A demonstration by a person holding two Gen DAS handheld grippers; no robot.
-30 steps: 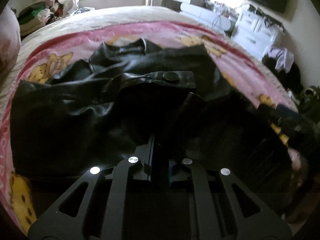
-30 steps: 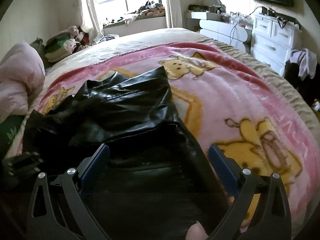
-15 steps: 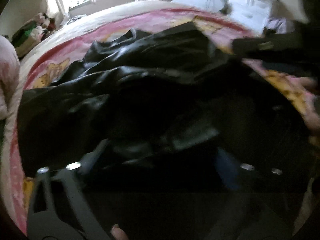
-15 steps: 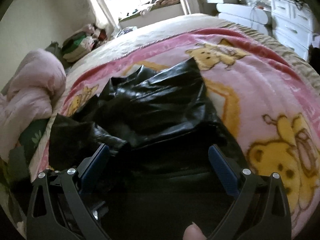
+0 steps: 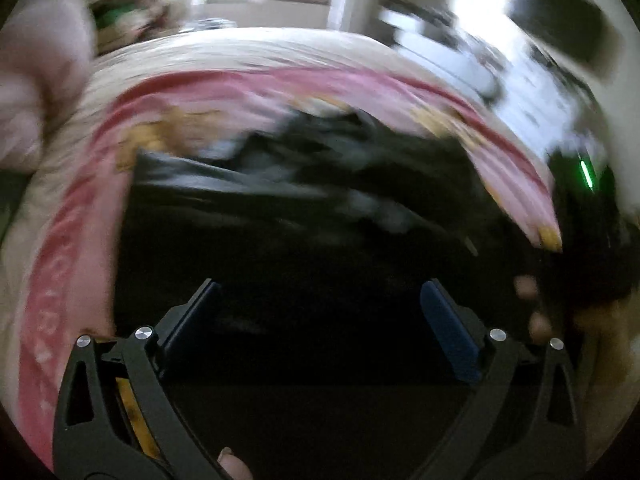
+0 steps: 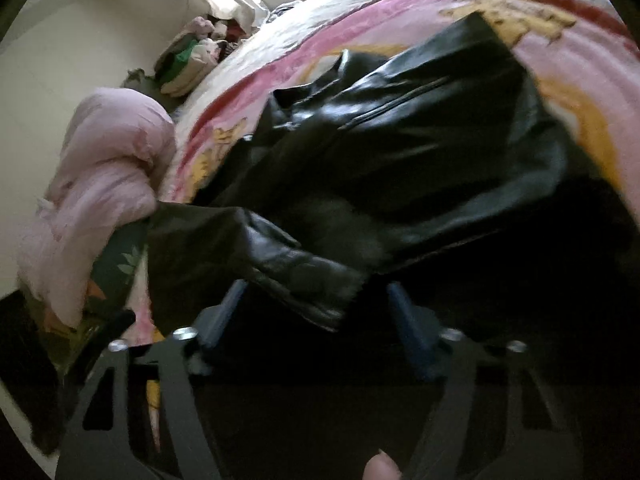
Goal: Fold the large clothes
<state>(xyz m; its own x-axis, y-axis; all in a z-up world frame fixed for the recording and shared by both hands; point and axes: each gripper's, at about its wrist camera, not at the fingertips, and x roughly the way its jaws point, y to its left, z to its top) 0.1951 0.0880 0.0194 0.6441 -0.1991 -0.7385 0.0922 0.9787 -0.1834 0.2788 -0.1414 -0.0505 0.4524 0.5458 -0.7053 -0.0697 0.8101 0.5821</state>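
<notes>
Bed (image 5: pixel 224 52) with pink cartoon blanket (image 6: pixel 552 64) fills both views; black leather jacket (image 6: pixel 420 152) lies crumpled across the blanket's middle, pink margin bare along its left edge in the left view and at its far right corner in the right view, a pink quilt bundle (image 6: pixel 108 184) crowding the bed's left side. Left gripper (image 5: pixel 320 320) hovers over the jacket's near part, fingers spread wide, nothing between them; right gripper (image 6: pixel 320 320) likewise parted, with a sleeve cuff (image 6: pixel 304 280) lying just ahead of the gap, contact not clear. Left view badly motion-blurred, the jacket's near half lost in shadow in both views, the room beyond the bed a smear.
</notes>
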